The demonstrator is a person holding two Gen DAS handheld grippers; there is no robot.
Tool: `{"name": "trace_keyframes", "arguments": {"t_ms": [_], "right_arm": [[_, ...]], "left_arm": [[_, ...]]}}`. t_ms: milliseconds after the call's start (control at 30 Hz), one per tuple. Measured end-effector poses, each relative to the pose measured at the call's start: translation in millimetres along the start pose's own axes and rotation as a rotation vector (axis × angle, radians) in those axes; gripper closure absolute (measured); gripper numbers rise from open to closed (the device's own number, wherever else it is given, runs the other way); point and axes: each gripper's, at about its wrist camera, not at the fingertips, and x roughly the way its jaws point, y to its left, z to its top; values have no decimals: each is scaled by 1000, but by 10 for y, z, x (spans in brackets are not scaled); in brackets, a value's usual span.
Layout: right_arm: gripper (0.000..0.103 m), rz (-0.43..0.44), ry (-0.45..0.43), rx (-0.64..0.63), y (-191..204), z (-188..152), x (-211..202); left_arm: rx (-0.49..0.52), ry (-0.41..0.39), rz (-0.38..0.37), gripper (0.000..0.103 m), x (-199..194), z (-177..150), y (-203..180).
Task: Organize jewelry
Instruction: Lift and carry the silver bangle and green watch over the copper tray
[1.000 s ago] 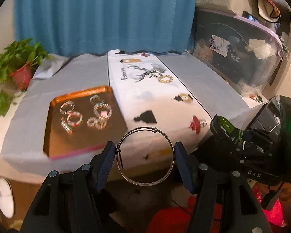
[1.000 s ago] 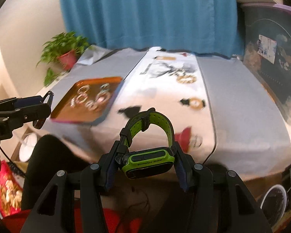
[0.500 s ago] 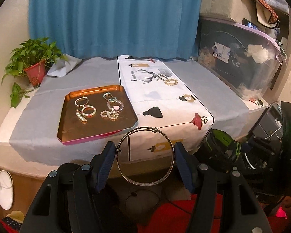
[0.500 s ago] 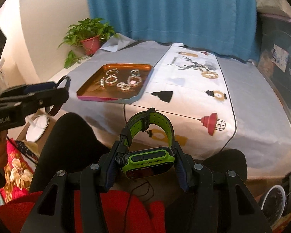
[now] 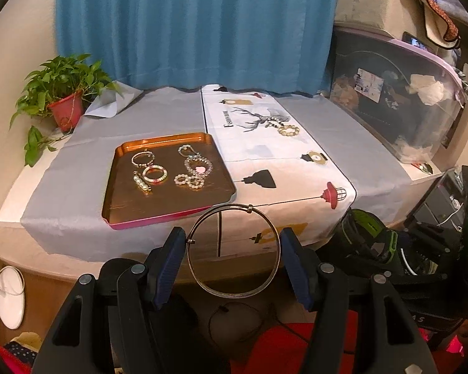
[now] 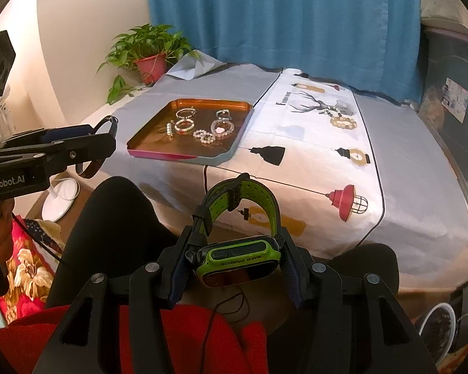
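Observation:
My left gripper [image 5: 233, 249] is shut on a thin metal bangle [image 5: 199, 275], held upright in front of the table's near edge. A green and black watch [image 6: 238, 257] sits clamped in my right gripper [image 6: 234, 257], its strap arching upward. On the grey cloth lies a copper tray [image 5: 124, 199] holding several beaded bracelets [image 5: 154, 174]. The tray [image 6: 146, 146] also shows in the right wrist view, ahead and to the left. A beaded bracelet [image 5: 288, 130] and a small necklace lie on the white printed runner [image 5: 284, 168] at the far end.
A potted plant [image 5: 64, 110] stands at the table's far left corner. A large clear storage box [image 5: 396, 99] sits to the right. Blue curtain behind. A person's dark-clad knees [image 6: 115, 218] and red top are below the table edge.
Both views have swung so the tray and table sit more central and sharper. The bangle and the watch stay clamped as before.

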Motion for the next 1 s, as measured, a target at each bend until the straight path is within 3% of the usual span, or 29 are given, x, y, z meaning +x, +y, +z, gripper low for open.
{"name": "trace_keyframes", "arguments": {"t_ms": [1000], "right_arm": [[51, 25, 73, -27, 116, 254, 509]], "left_arm": [[-71, 69, 27, 45, 442, 49, 405]]}}
